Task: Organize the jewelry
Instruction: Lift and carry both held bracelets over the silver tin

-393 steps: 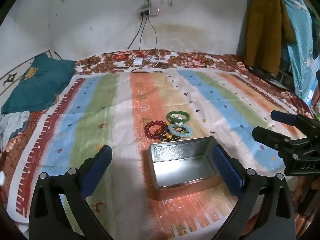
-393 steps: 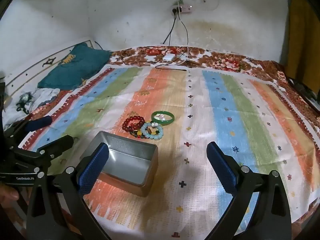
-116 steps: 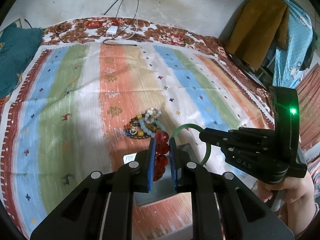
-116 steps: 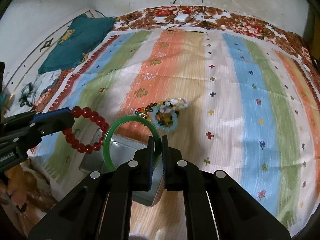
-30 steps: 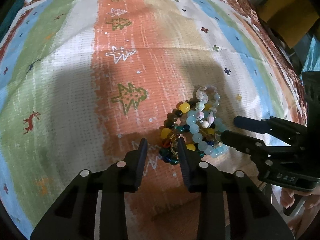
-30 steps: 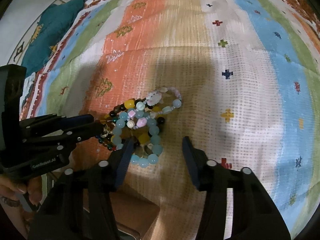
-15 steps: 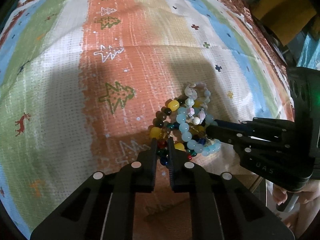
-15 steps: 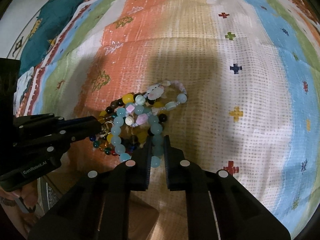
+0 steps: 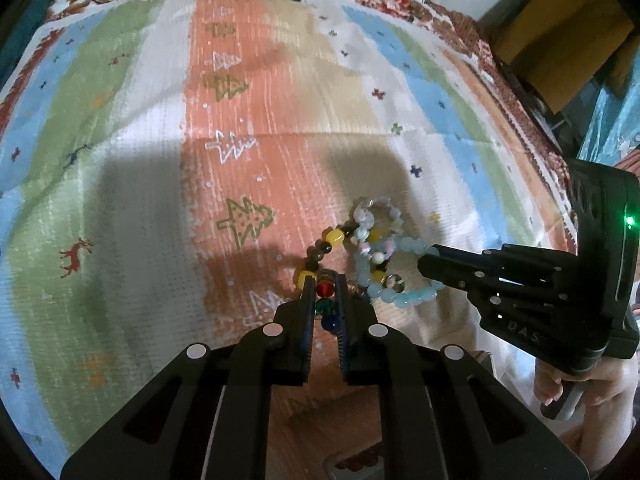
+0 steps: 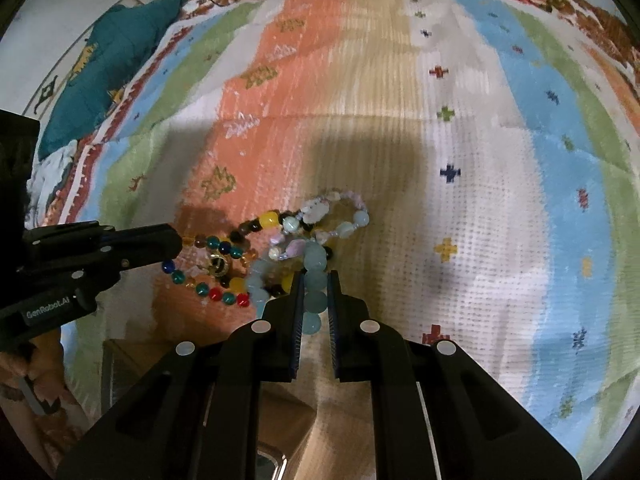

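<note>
The left gripper is clamped on the multicoloured bead bracelet at lower centre, its loop running up-frame from the tips. The right gripper is clamped on the pale blue bead bracelet, tangled just beside it on the striped cloth.

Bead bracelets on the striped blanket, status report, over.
Left gripper shut on multicoloured glass-bead bracelet. Right gripper shut on pale blue round-bead bracelet. Bracelets overlap, tangled with small pink-and-white bead bracelet.
</note>
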The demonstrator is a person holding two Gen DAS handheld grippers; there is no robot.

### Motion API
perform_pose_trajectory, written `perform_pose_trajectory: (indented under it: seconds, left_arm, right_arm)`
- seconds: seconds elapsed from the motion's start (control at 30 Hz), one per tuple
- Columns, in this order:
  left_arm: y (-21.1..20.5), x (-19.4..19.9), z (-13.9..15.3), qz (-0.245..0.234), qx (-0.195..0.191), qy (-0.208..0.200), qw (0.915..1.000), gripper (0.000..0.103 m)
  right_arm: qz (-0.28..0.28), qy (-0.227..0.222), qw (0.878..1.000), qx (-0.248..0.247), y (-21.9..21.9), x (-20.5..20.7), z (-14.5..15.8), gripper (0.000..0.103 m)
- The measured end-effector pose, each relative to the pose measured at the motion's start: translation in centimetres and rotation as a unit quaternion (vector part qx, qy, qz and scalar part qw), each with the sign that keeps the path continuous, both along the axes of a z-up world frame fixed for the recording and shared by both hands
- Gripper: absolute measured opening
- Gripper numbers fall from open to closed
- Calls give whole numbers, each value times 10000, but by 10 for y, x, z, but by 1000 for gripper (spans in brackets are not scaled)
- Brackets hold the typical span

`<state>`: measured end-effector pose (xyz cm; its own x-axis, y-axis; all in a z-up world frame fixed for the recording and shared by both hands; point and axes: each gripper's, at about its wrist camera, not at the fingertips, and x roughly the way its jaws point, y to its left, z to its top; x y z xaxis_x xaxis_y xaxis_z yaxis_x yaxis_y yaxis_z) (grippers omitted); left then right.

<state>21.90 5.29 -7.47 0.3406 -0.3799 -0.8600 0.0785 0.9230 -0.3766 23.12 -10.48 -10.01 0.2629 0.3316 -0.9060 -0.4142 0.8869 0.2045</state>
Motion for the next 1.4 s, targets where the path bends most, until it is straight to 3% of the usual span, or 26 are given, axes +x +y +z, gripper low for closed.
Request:
perform_pose_trajectory:
  seconds: [0.43,1.1,1.2,1.4]
  left_arm:
    - [7,-15,32,187,-174,-368,9990,9]
    - [-5,-46,53,332,179,-720,9967,9]
    - [-8,-49,56,374,418,-794,9953,9]
    - [-7,-55,57,419,536,-828,9942,9]
  right_arm:
    - [83,-437,9990,55,-3,-17,34,12]
    - [123,-683,9975,103,-10,-47,52,12]
    - [149,-794,9967,63,-10,-51,56,12]
    - [122,-925,9956,78,-13,-56,63,12]
